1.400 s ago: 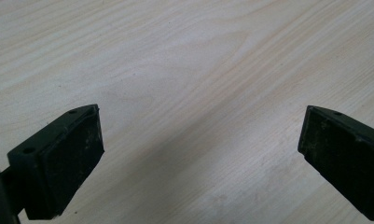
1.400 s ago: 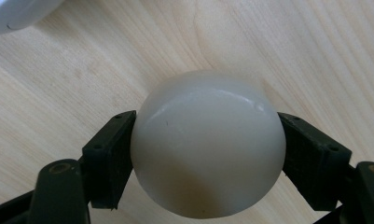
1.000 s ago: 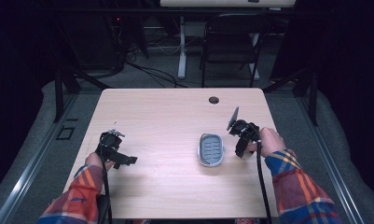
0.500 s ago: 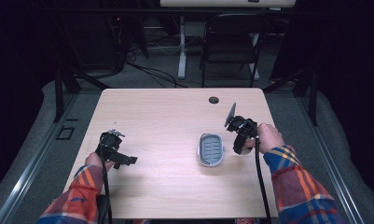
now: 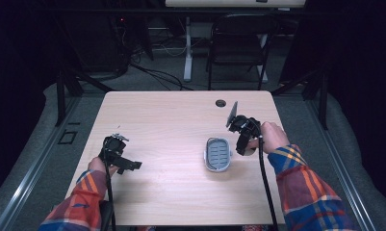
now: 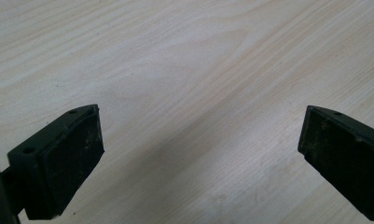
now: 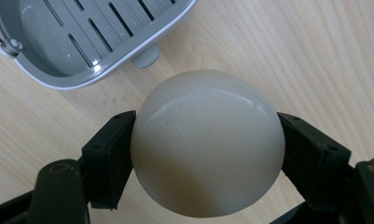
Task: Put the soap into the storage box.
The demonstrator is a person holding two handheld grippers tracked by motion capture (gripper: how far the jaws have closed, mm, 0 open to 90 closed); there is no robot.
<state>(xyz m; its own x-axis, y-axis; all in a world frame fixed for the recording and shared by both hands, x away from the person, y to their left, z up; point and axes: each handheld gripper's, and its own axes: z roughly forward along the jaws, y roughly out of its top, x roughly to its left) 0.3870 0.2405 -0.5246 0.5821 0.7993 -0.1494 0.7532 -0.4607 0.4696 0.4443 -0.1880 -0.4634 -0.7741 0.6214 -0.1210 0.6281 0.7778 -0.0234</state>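
Note:
A cream, rounded soap bar (image 7: 208,142) is clamped between the jaws of my right gripper (image 7: 207,151), just above the wooden table (image 5: 171,115). The grey slotted soap dish (image 7: 82,37) lies empty on the table close beyond the soap. From above, the right gripper (image 5: 243,143) hangs at the right edge of the soap dish (image 5: 217,154). My left gripper (image 5: 125,163) rests low at the table's left side. Its jaws stand wide apart over bare wood in the left gripper view (image 6: 201,140), with nothing between them.
A small round cable hole (image 5: 221,103) sits near the table's far edge. A folding chair (image 5: 238,43) and desk legs stand beyond the table. Bare wood stretches between the two grippers.
My right gripper with the soap has shifted slightly left and farther from the person, nearer the dish. The left gripper has not moved.

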